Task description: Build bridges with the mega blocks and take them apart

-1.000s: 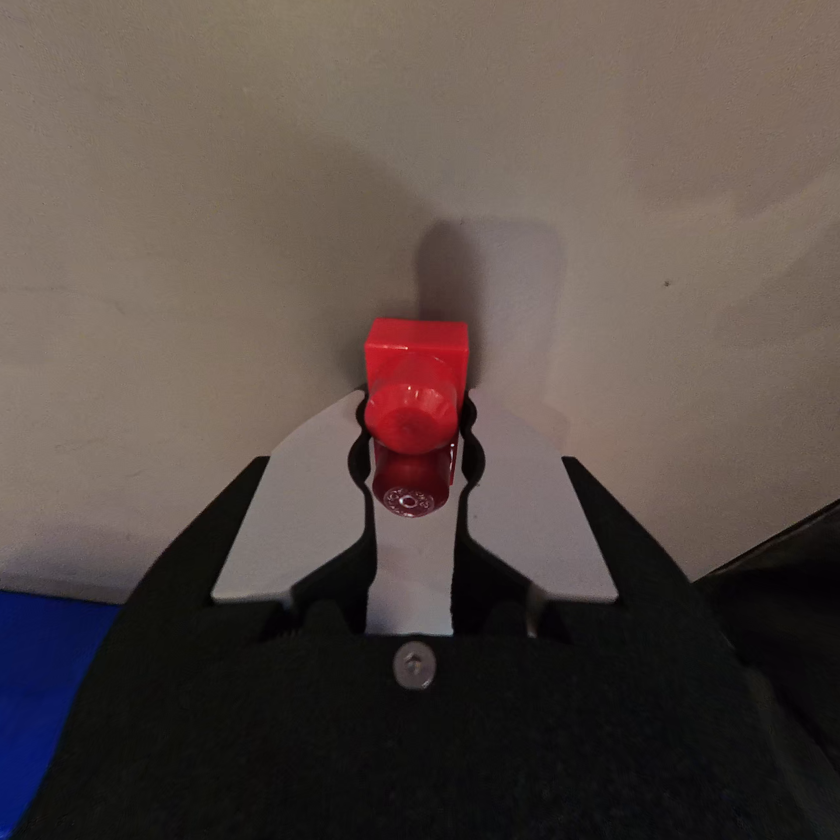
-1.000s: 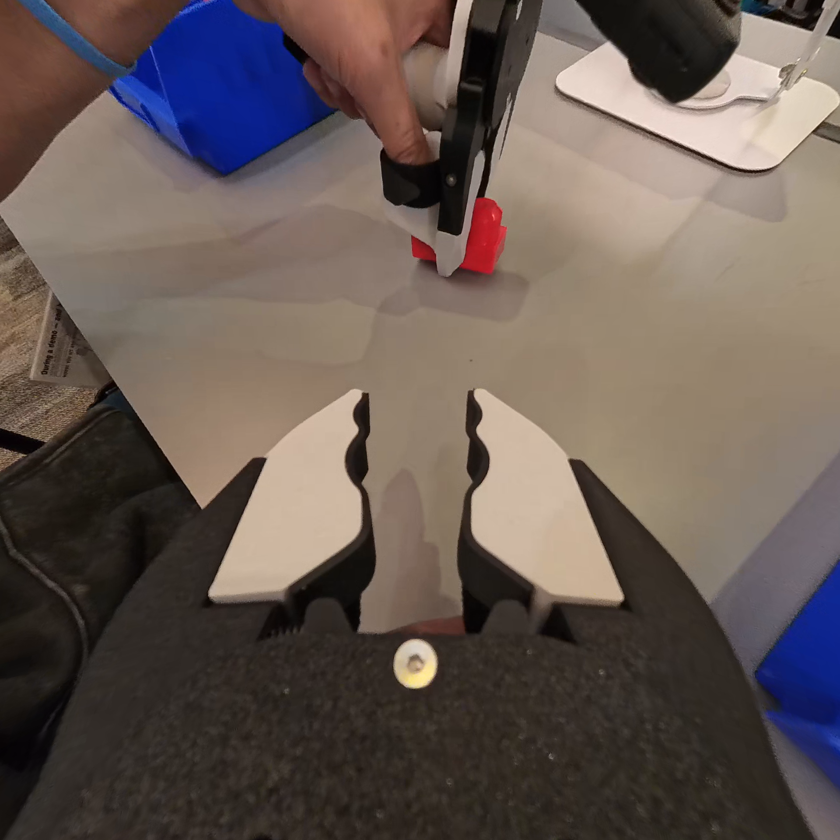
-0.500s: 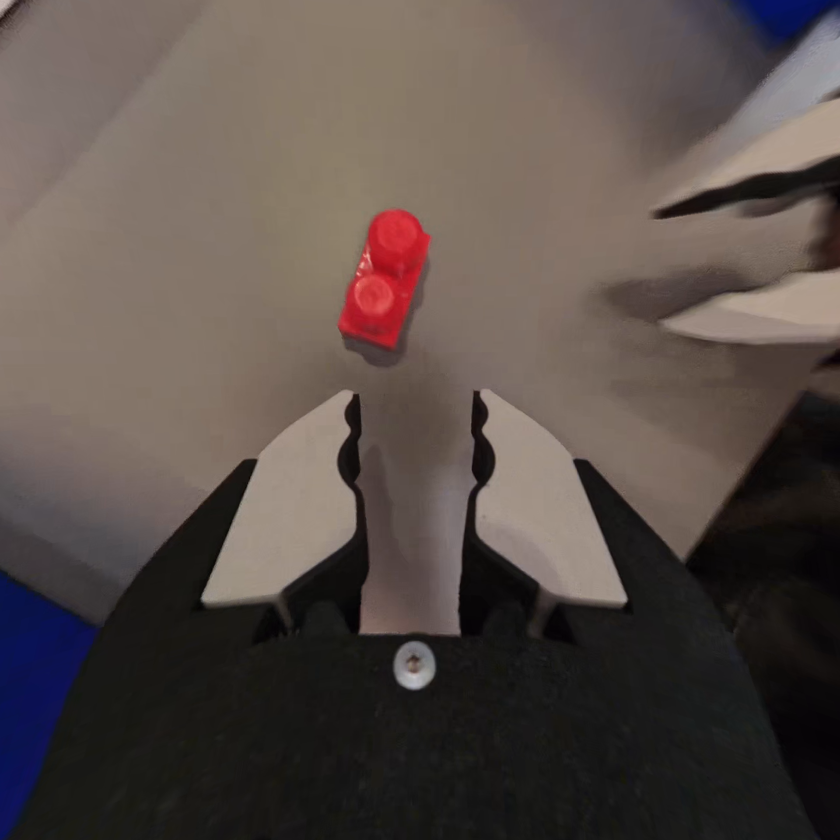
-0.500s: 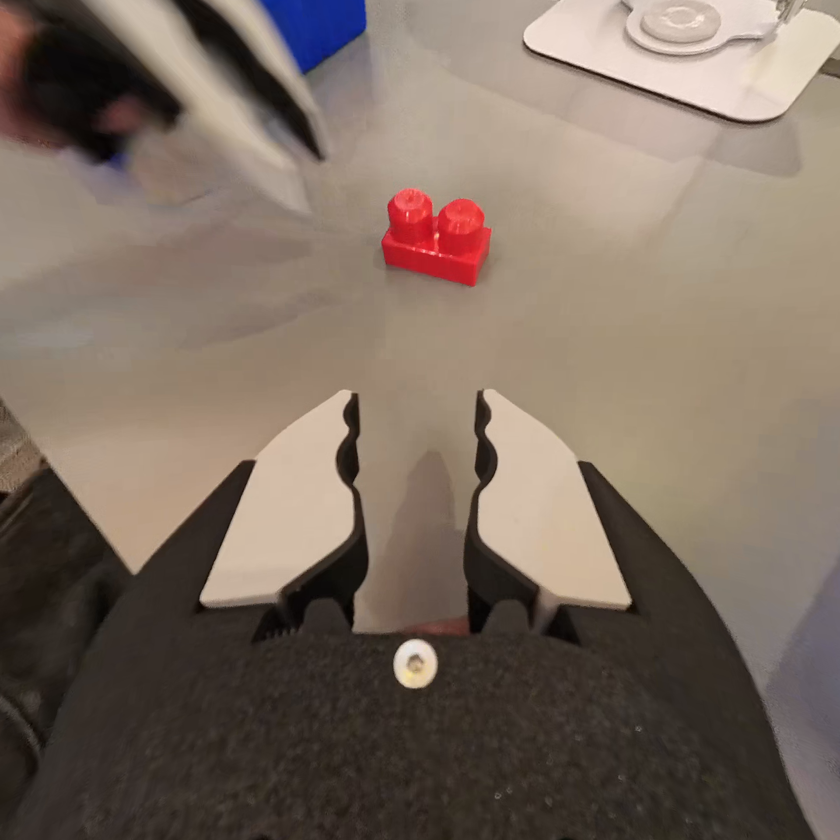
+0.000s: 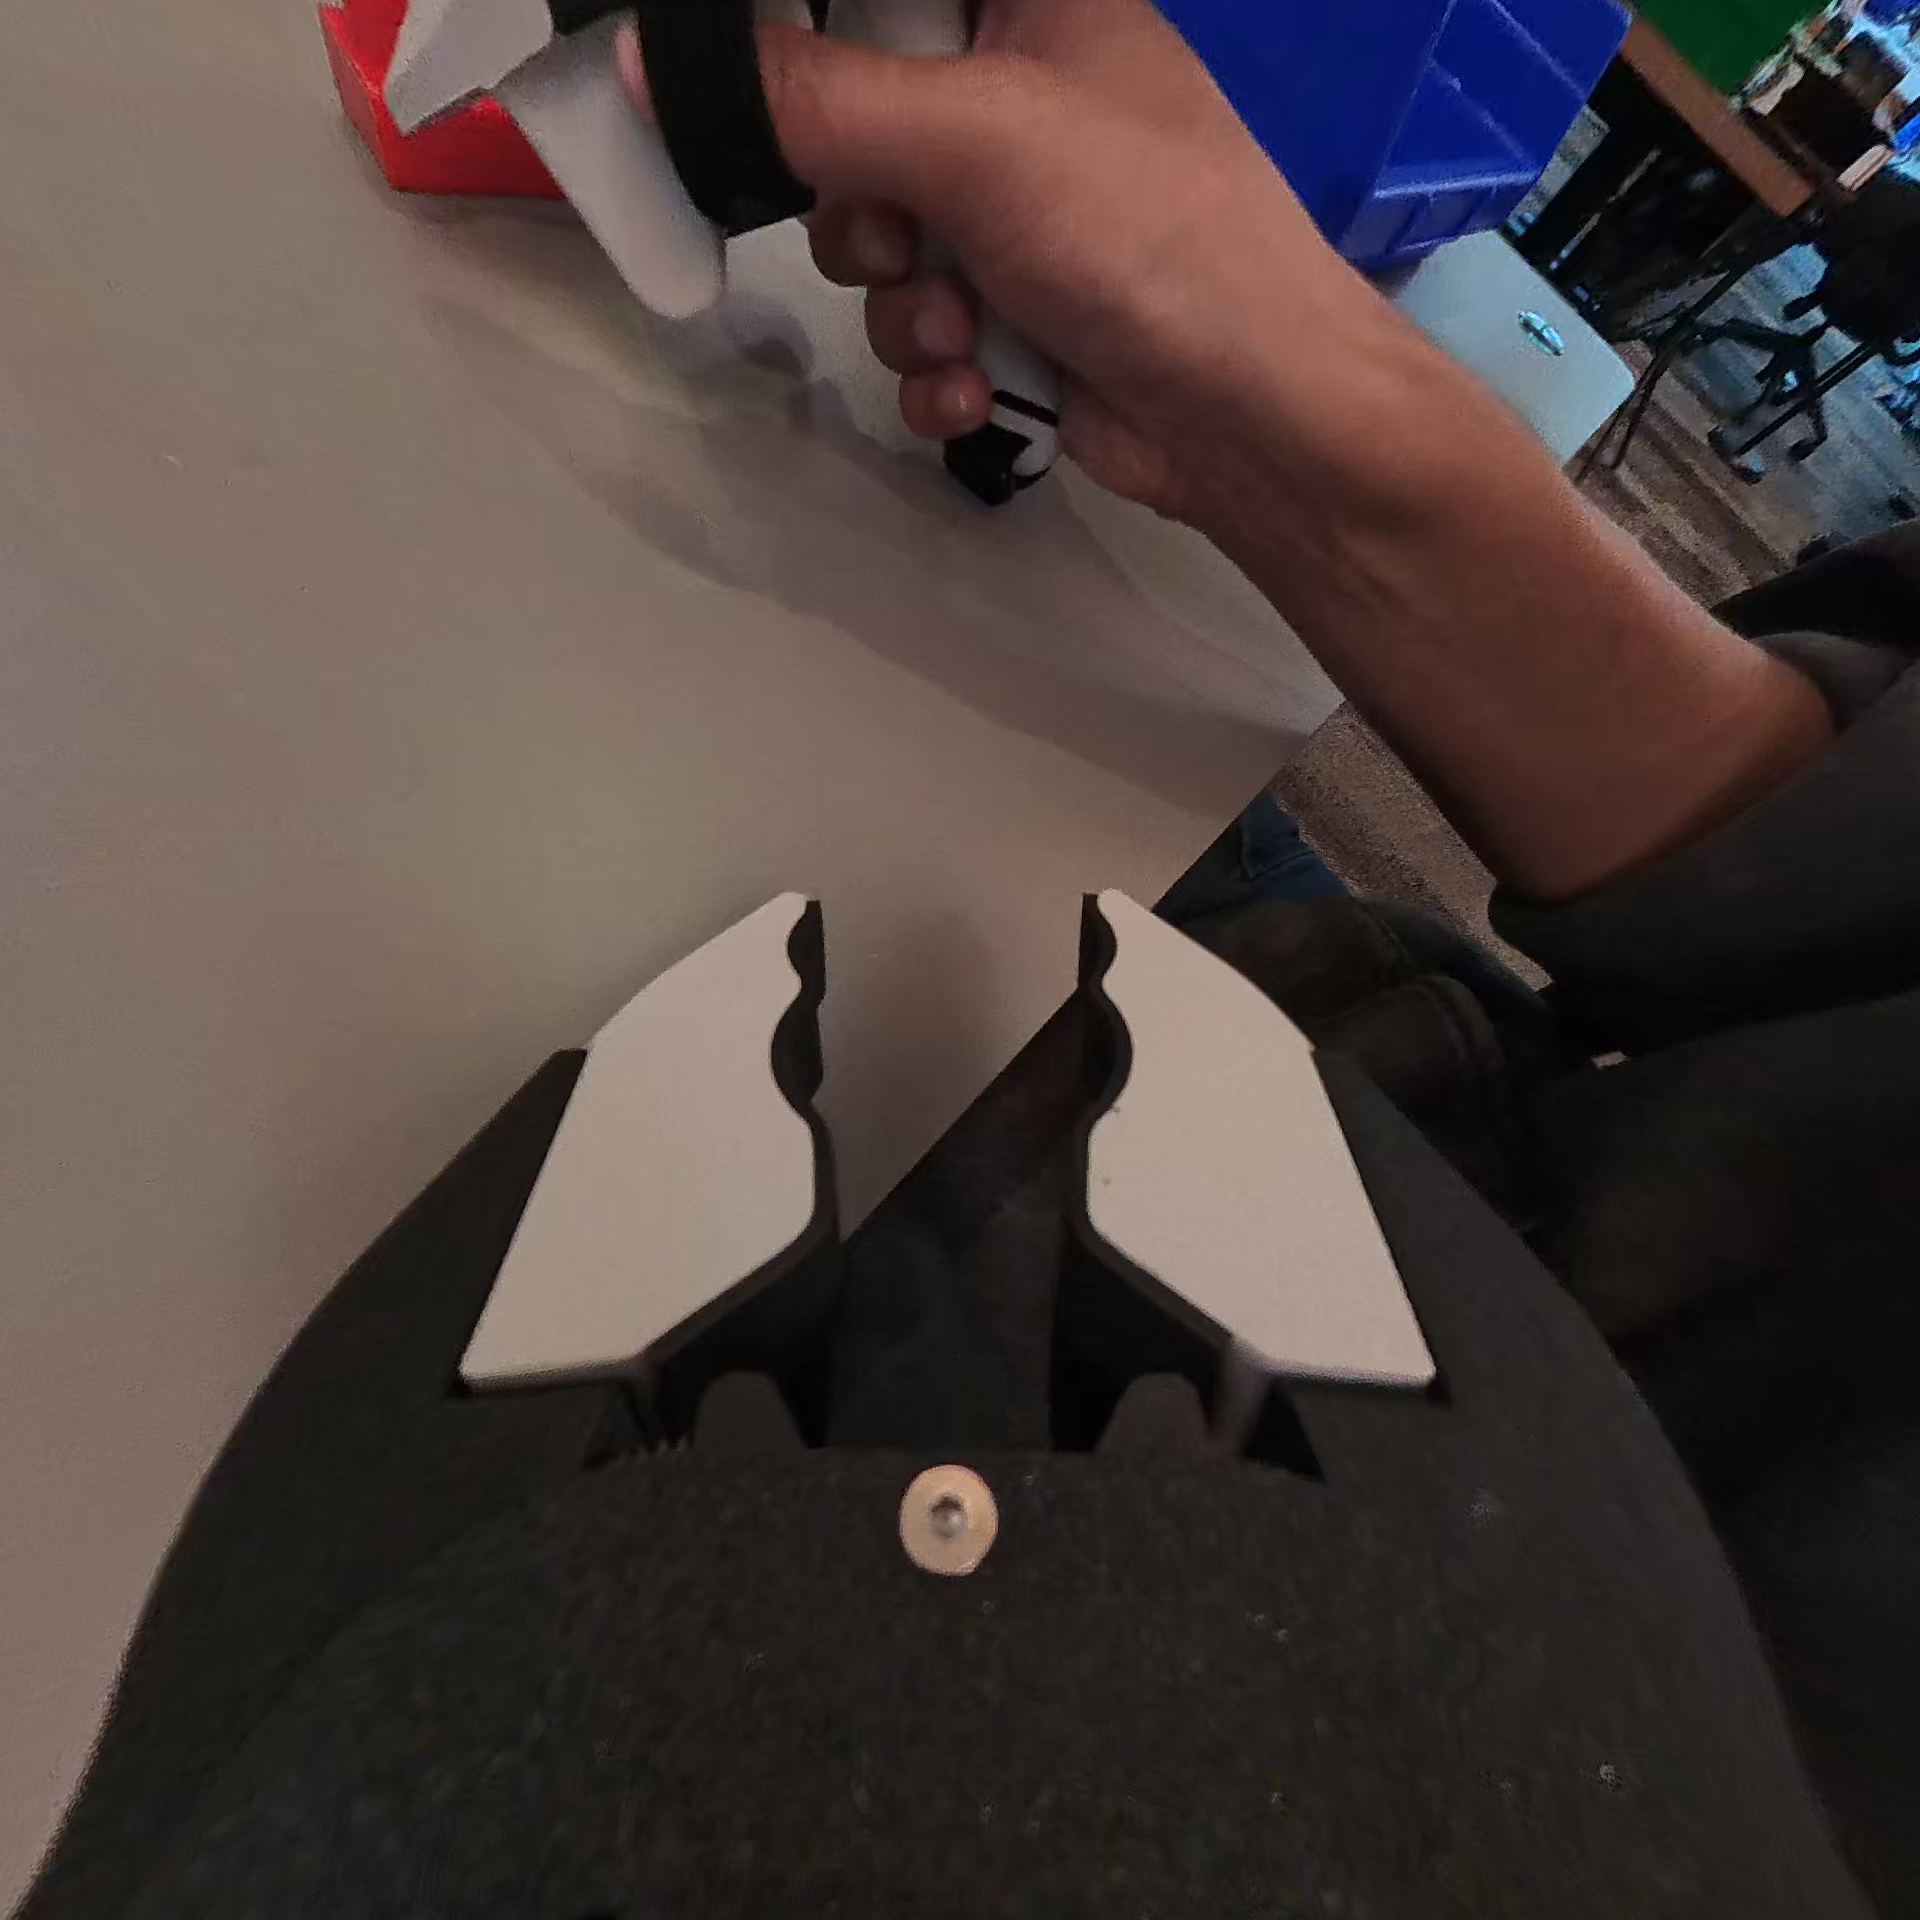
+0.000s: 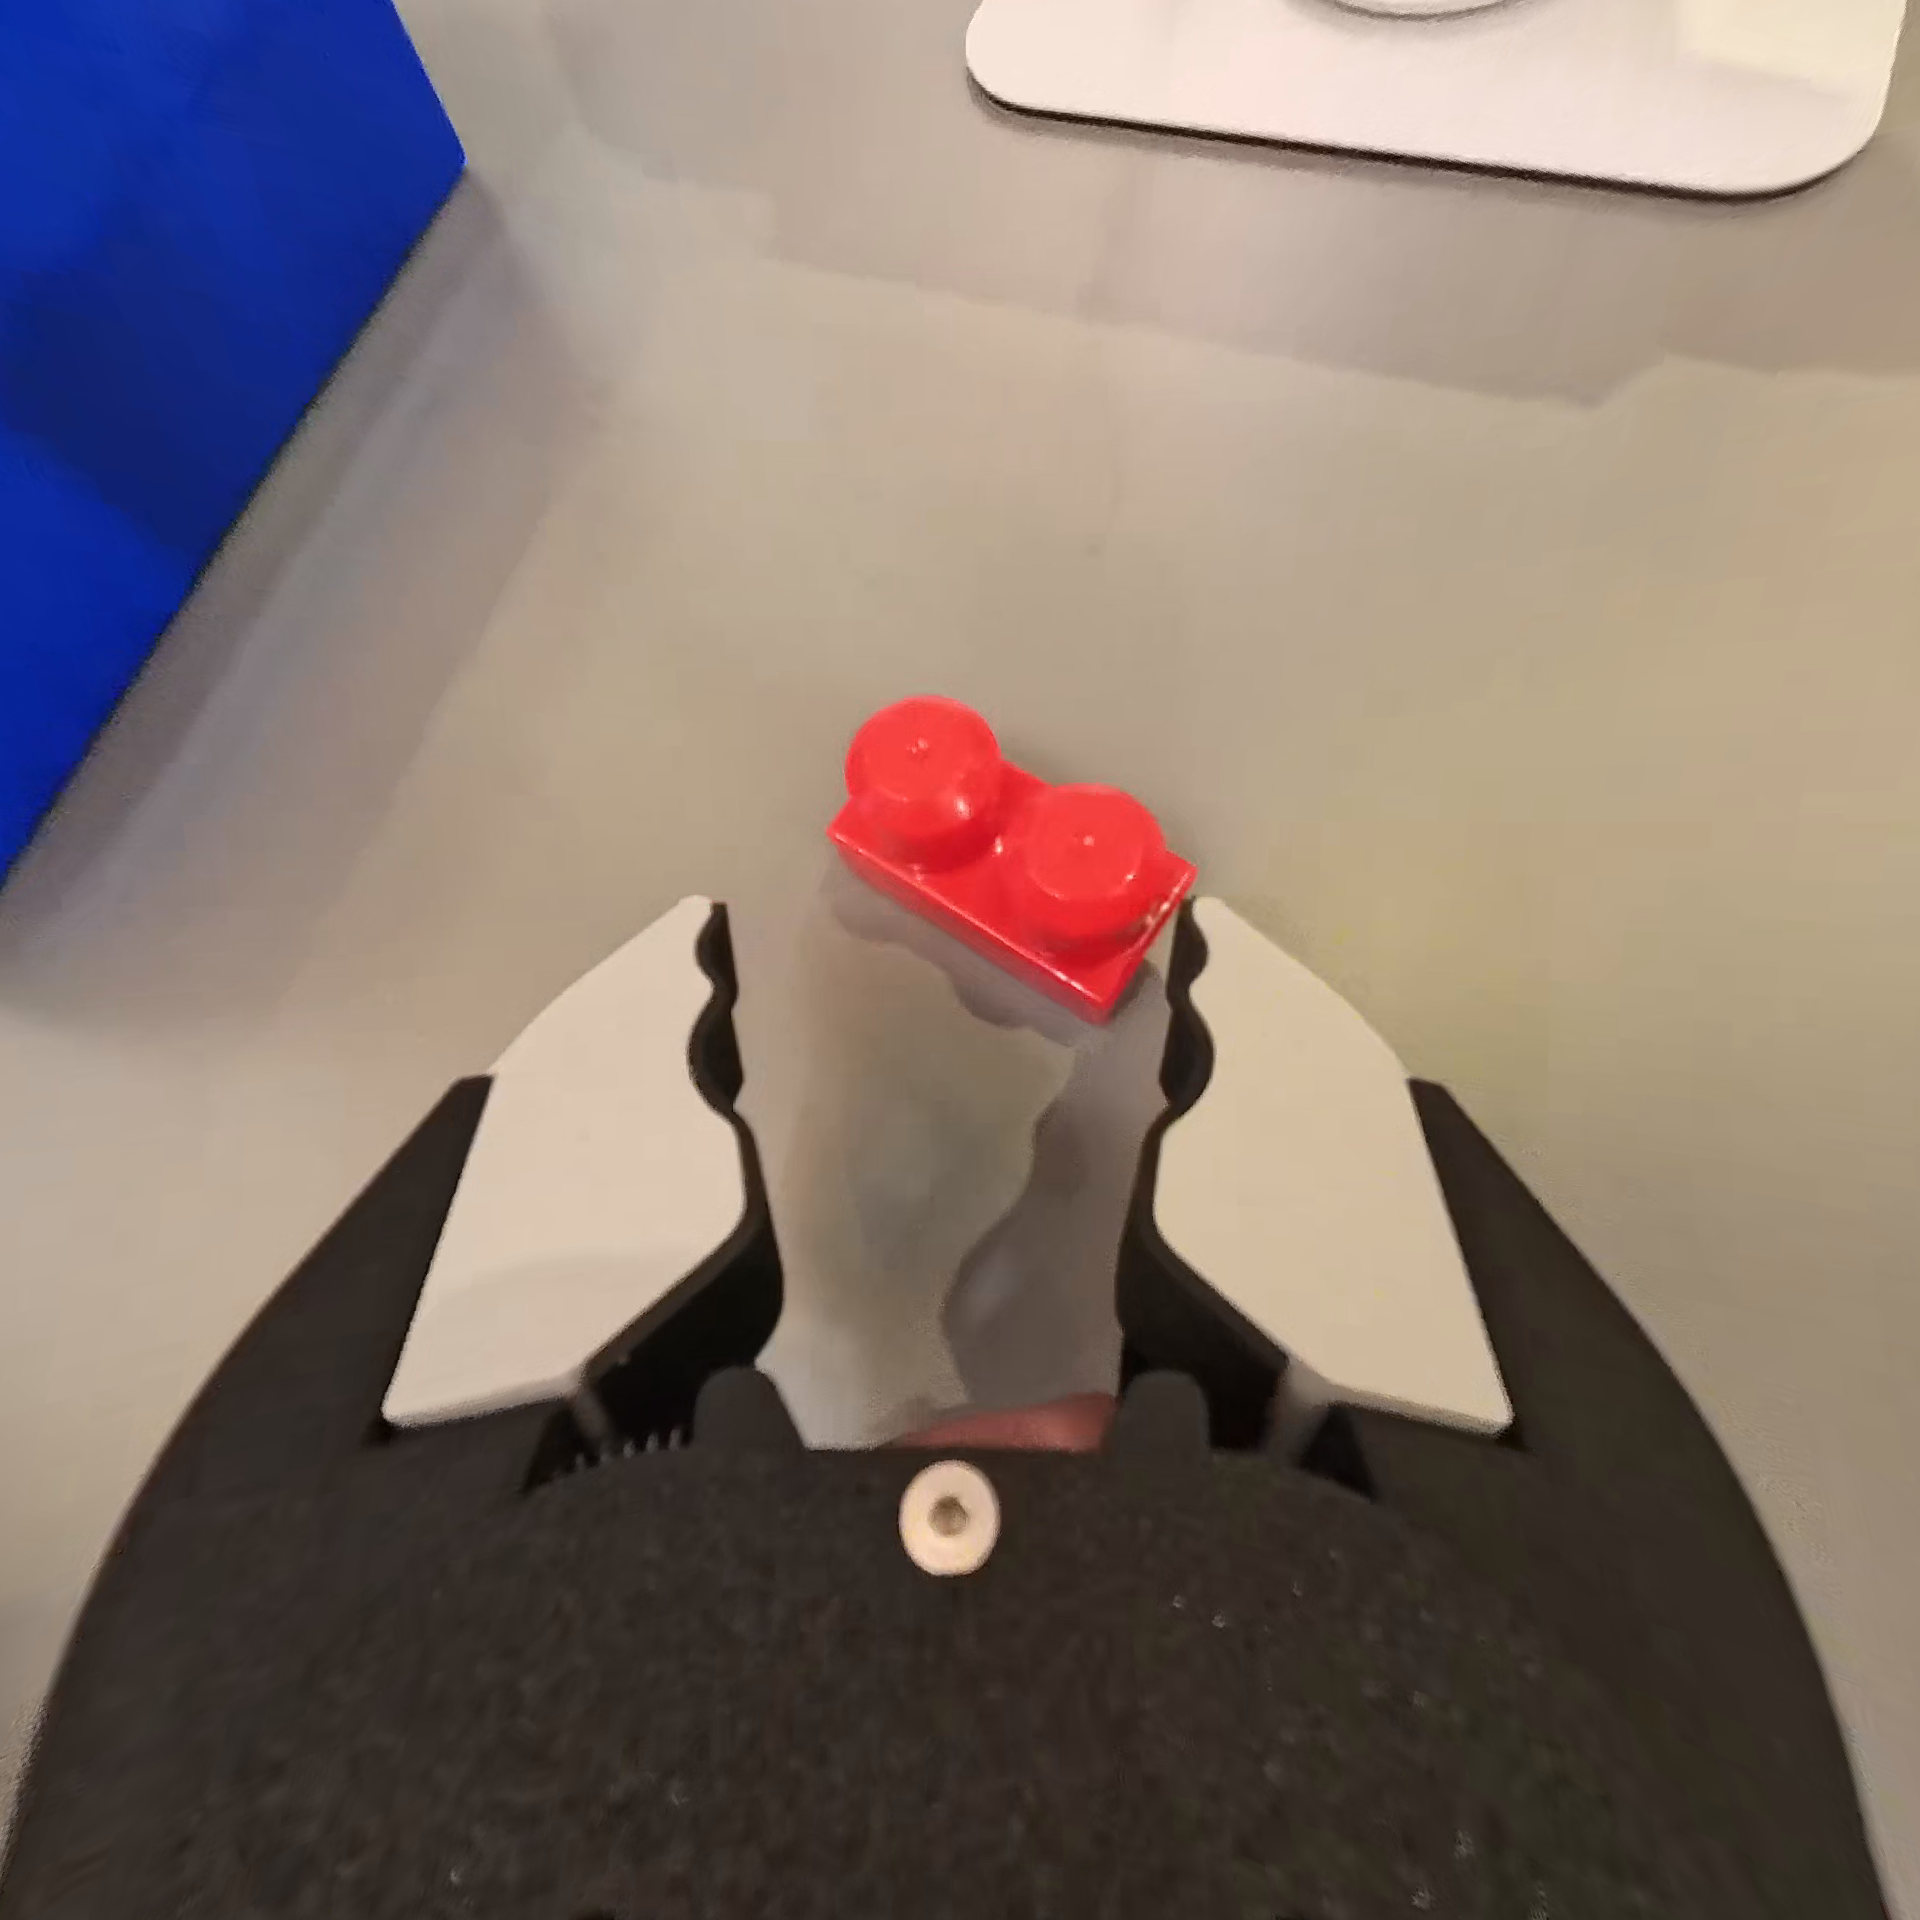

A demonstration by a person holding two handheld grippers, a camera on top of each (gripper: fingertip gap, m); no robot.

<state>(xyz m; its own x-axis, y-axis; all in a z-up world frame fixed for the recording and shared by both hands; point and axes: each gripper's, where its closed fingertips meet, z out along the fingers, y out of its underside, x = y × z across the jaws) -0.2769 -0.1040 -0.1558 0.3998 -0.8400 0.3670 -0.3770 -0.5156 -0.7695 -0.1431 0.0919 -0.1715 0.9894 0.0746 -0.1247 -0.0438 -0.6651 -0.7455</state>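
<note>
A red two-stud block (image 6: 1008, 862) lies flat on the grey table (image 6: 1455, 675). My right gripper (image 6: 951, 914) is wide open just in front of it. The block lies slanted between the fingertips. Its right end is close to the right fingertip (image 6: 1205, 935), and neither pad presses on it. In the left wrist view the block (image 5: 447, 156) shows at the top left, partly behind a right-gripper finger (image 5: 655, 229). My left gripper (image 5: 951, 914) is open and empty, low over the table (image 5: 312, 623) near its front edge.
A hand (image 5: 1039, 208) holds the right gripper's handle. A blue bin (image 6: 156, 364) stands at the left and a white mat (image 6: 1558, 104) at the back. Another blue bin (image 5: 1403, 104) is at the right. The table's edge (image 5: 1278, 758) runs beside a dark-clothed lap.
My left gripper let go of the red block on the table and drew back to the front edge. My right gripper opened wider and moved up to the block.
</note>
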